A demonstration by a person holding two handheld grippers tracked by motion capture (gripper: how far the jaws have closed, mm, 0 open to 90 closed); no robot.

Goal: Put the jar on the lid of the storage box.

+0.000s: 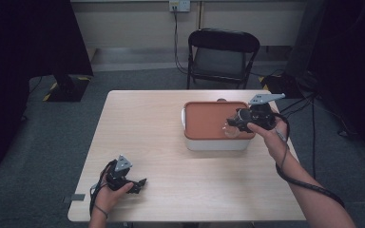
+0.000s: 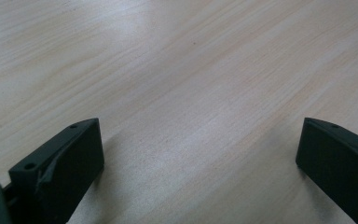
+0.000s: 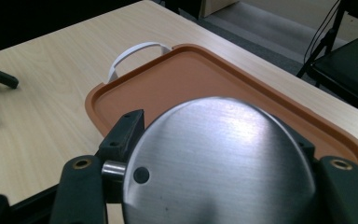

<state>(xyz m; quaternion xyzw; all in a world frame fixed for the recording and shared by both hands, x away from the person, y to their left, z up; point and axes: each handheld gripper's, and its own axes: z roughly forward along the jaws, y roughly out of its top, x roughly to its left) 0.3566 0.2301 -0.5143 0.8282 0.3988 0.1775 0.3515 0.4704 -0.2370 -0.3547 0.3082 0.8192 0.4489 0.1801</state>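
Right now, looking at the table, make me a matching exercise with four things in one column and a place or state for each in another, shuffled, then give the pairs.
Things:
1. left gripper
2. right gripper
3. orange lid
4. folding chair

Places or states:
A. on top of the white box
B. on the floor beyond the table's far edge
C. jaws open above bare wood, nothing between them
D. shut on a round metal object over the lid

Pairs: 1-C, 2-D, 3-A, 4-B
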